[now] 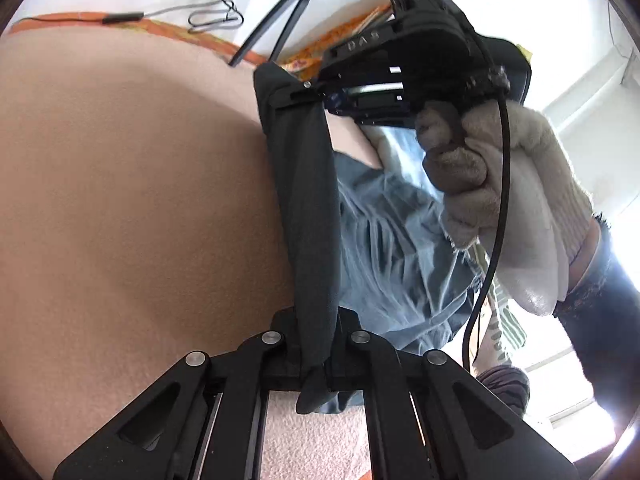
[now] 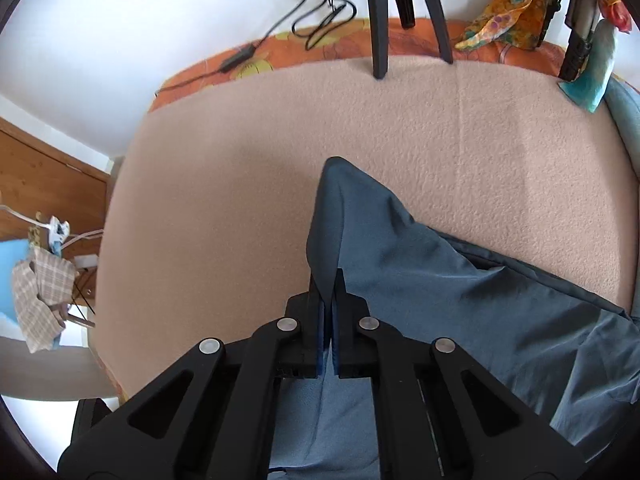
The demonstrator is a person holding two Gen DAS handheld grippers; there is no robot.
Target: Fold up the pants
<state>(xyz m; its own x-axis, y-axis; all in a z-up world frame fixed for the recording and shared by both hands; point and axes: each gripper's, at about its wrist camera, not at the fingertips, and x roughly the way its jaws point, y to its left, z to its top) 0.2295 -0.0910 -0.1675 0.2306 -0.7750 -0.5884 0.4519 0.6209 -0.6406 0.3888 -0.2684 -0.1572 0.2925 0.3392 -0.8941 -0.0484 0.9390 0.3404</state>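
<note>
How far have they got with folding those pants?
Early to midway. Done: both grippers, left and right, have clamped the blue pants. In hand: the gripped edge is stretched above the beige blanket. Left: laying it over and flattening; no finished fold shows.

The pants (image 1: 312, 208) are a thin, slate-blue fabric, darker where shaded and paler where light passes through. In the left wrist view a doubled edge runs taut as a narrow dark band from the near clamp up to the far one, lifted off the beige blanket; behind it the rest hangs in loose, wrinkled folds. In the right wrist view the pants (image 2: 460, 280) rise to a pinched peak, folded over on itself, and the cloth spreads from there down and to the right, lying rumpled on the blanket, with a seam line crossing it.
</note>
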